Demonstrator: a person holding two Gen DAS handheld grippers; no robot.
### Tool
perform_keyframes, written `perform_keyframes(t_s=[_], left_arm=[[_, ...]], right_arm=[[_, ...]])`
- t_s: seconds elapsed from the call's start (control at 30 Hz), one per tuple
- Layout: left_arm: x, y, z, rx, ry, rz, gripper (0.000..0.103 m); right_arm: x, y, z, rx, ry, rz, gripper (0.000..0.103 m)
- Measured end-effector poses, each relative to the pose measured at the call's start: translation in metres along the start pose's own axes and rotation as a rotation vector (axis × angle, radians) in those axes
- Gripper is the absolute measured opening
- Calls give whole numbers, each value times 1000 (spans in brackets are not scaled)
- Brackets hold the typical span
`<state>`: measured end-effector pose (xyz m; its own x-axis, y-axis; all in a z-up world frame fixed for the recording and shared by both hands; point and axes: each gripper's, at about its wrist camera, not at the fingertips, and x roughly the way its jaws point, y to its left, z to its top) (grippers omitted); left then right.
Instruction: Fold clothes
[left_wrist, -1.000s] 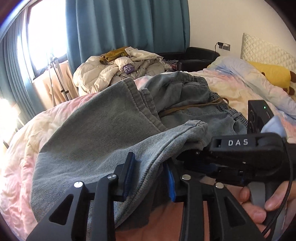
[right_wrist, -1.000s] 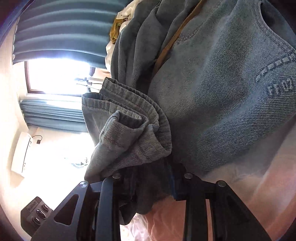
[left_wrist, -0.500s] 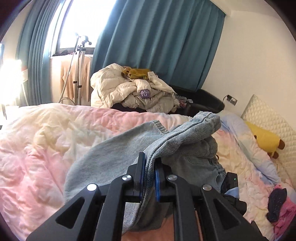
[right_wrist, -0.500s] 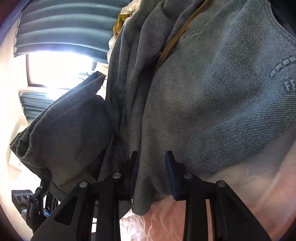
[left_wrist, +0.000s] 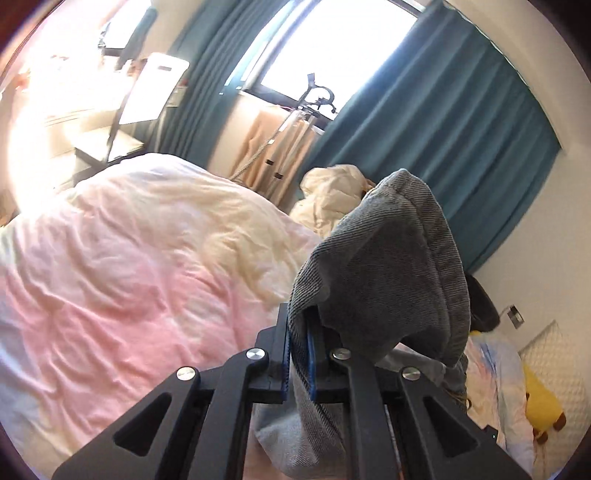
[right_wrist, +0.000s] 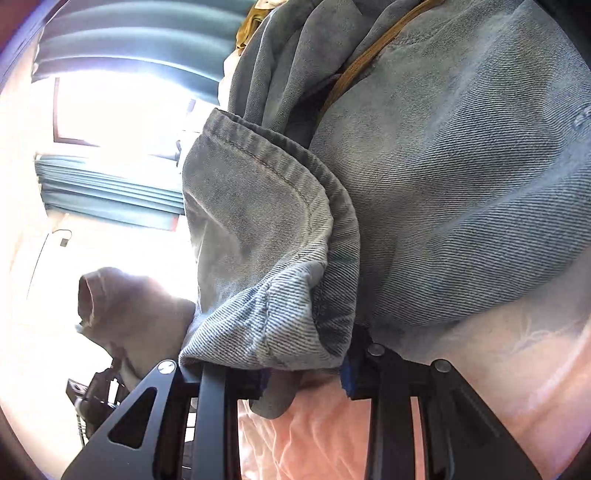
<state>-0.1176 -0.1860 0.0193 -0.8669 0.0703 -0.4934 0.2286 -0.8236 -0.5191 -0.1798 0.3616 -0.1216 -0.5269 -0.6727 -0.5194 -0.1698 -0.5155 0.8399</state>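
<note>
A pair of light blue denim jeans with a brown drawstring lies bunched on the pink bed cover. My left gripper is shut on a jeans leg hem, lifted above the bed; the hem drapes over the right finger. My right gripper is open, its jaws apart, with a folded hem lying across its fingers and hanging between them.
A heap of cream jackets sits beyond the bed below teal curtains. A stand is by the window. A yellow plush toy and quilted pillow lie at the right.
My left gripper closed on the jeans hem and lifted it up and to the left. My right gripper's jaws opened wider and the hem now lies loose over them.
</note>
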Motion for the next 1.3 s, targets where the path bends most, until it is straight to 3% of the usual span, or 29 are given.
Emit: perform_keyframes(t_s=[0.23, 0.37, 0.53, 0.77, 0.9, 0.93, 1.0, 1.07, 1.1, 1.17, 1.3], left_arm=[[-14, 80, 11, -180, -79, 160, 6], [-6, 110, 16, -283, -76, 176, 6], [5, 125, 15, -316, -52, 207, 6], [16, 137, 11, -338, -12, 227, 6], [20, 141, 10, -338, 5, 234, 6], [21, 141, 10, -330, 7, 239, 6], [23, 141, 10, -317, 14, 248, 6], [25, 143, 9, -319, 20, 249, 6], [25, 144, 9, -323, 21, 247, 6], [28, 146, 8, -320, 26, 249, 6], [34, 150, 6, -314, 43, 266, 6]], right_arm=[[5, -1, 9, 13, -6, 11, 30], [2, 0, 13, 4, -14, -3, 30], [-13, -1, 20, 13, -49, -45, 30], [-94, -5, 45, 63, -200, -92, 30], [-148, -31, 64, 183, -289, -123, 30], [-146, -35, 51, 218, -294, -142, 32], [-159, -52, 82, 301, -288, -176, 42], [-186, -86, 42, 396, -308, -177, 55], [-201, -104, 20, 443, -319, -177, 57], [-215, -120, 10, 517, -336, -197, 66], [-210, -152, 22, 595, -333, -219, 67]])
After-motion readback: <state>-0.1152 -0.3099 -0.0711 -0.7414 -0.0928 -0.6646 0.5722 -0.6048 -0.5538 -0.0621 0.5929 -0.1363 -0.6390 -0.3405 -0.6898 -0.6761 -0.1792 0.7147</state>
